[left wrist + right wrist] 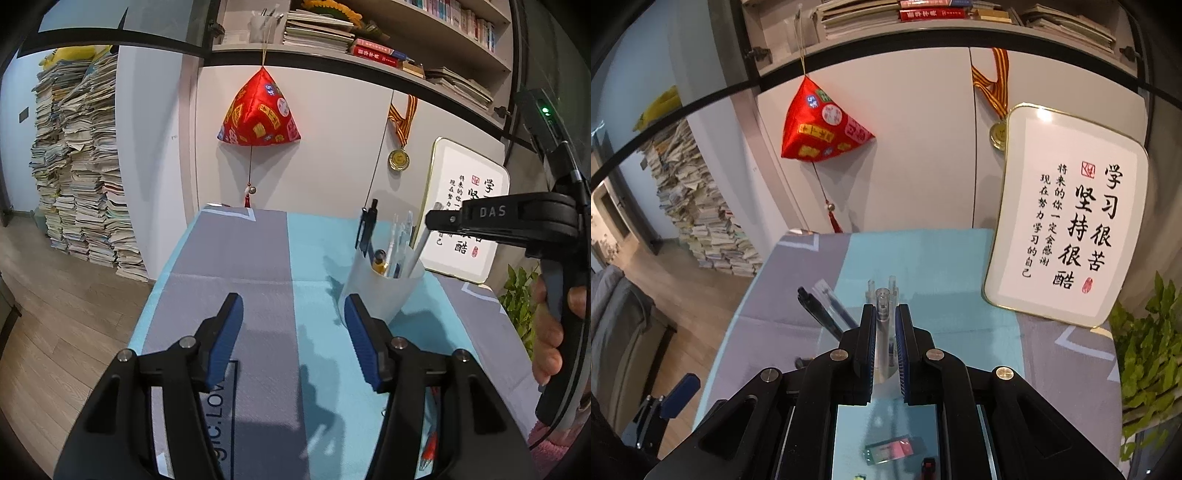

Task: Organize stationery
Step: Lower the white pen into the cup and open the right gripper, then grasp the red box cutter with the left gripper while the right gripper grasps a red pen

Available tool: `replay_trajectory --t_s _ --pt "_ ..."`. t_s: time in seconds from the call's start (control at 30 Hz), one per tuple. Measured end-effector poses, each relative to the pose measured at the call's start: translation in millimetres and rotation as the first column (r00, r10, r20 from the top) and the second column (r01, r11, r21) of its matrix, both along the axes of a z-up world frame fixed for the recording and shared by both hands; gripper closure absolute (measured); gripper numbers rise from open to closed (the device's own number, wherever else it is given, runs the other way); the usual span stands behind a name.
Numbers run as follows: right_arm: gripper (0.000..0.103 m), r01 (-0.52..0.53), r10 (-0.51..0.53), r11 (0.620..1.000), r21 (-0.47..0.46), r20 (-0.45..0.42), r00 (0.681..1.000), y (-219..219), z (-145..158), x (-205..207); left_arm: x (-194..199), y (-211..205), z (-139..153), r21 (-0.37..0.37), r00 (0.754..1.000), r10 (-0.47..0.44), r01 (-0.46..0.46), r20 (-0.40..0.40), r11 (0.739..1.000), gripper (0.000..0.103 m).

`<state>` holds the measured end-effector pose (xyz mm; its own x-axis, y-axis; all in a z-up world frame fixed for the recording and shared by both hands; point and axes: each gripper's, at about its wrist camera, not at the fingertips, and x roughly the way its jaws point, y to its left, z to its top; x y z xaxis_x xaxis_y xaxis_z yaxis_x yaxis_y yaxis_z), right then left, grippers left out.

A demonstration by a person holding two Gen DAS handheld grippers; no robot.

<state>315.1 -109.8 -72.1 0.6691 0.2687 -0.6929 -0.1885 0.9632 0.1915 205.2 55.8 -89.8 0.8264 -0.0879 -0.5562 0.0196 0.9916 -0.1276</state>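
Note:
A translucent white pen cup [384, 284] stands on the blue-grey tablecloth and holds several pens [369, 225]. My left gripper [293, 317] is open and empty, low over the cloth, its right finger just left of the cup. My right gripper [885, 325] is shut on a silver-grey pen [882, 325], held upright right above the cup, whose other pens [827, 314] stick out beside the fingers. From the left wrist view the right gripper [439, 218] reaches in from the right with the pen's lower end [417, 254] in the cup.
A framed calligraphy board [1067, 229] leans on the wall at the back right. A green plant [1148, 354] stands at the right edge. An eraser [890, 448] and small items lie on the cloth near me. More pens [430, 446] lie by the left gripper.

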Motion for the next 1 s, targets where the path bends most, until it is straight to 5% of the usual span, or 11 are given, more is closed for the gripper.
replay_trajectory --t_s 0.73,1.0 --pt "0.091 -0.006 0.012 0.998 0.064 -0.091 0.996 -30.5 -18.4 -35.2 -11.2 -17.6 -3.1 0.037 0.999 -0.038 0.039 -0.025 0.999 0.036" --pt "0.091 0.081 -0.079 0.997 0.0 -0.224 0.971 -70.7 -61.2 -54.7 -10.9 -35.7 -13.7 0.066 0.995 -0.073 0.078 -0.066 0.995 0.036"
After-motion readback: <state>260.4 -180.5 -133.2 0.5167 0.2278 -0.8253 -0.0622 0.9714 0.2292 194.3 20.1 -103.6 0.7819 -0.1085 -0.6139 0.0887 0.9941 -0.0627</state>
